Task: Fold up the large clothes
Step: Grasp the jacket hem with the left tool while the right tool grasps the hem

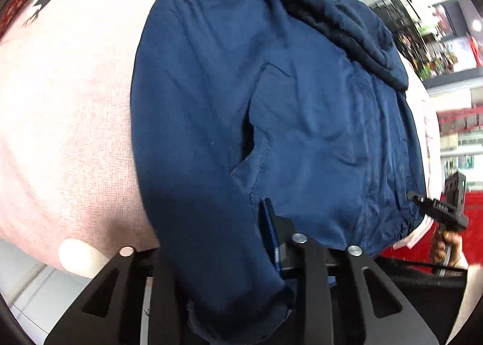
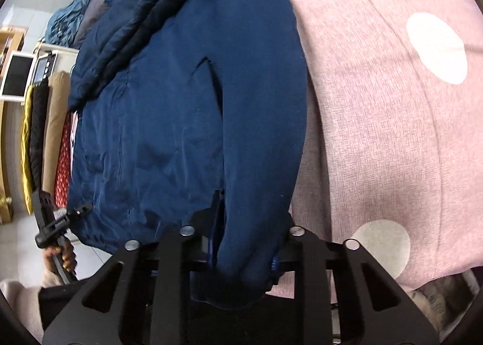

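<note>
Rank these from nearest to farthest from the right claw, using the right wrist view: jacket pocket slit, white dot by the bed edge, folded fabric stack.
1. White dot: just right of the right claw.
2. Pocket slit: ahead, on the jacket.
3. Fabric stack: far left.

A bed (image 2: 392, 121) was covered by a pink sheet (image 1: 60, 134) with white dots, and a navy jacket (image 2: 169, 121) was spread flat on it.

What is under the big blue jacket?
The blue jacket lies on a pink bedspread with white dots, which shows all around it. Whatever sits directly beneath the jacket is covered. The left gripper and right gripper each pinch its near edge.
</note>
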{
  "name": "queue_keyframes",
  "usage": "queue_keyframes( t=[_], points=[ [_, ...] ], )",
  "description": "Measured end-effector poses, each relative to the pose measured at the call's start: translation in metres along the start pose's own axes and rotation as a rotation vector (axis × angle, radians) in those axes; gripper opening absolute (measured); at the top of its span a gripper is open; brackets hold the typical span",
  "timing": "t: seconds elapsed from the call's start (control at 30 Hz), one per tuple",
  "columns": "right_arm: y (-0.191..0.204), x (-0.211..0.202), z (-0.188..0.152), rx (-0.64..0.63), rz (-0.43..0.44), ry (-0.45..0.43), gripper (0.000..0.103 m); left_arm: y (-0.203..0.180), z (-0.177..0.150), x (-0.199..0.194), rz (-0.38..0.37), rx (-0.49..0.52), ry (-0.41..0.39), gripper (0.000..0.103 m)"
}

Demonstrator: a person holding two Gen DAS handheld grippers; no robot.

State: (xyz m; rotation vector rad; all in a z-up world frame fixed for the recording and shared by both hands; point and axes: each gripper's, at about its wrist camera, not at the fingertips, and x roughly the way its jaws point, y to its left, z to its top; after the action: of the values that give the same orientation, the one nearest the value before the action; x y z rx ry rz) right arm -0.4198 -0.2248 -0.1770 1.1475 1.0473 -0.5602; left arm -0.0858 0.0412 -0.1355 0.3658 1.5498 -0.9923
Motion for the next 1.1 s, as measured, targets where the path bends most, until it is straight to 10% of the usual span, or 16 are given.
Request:
queue_keyframes(
  t=[0.63,0.87,1.1],
  points=[
    [-0.012,-0.004,-0.039,0.050,0.010,0.130,0.016,-0.001,-0.027,0.005,0.005,0.049,0.159,0.020],
    [0.004,0.001,-0.020,0.037,-0.039,0.132,0.016,-0.024,0.001,0.002,0.081,0.121,0.171,0.020],
    [0.025,-0.018,0.020,-0.061,0.092,0.104,0.016,-0.048,0.050,-0.034,0.060,0.154,0.123,0.020]
  ],
)
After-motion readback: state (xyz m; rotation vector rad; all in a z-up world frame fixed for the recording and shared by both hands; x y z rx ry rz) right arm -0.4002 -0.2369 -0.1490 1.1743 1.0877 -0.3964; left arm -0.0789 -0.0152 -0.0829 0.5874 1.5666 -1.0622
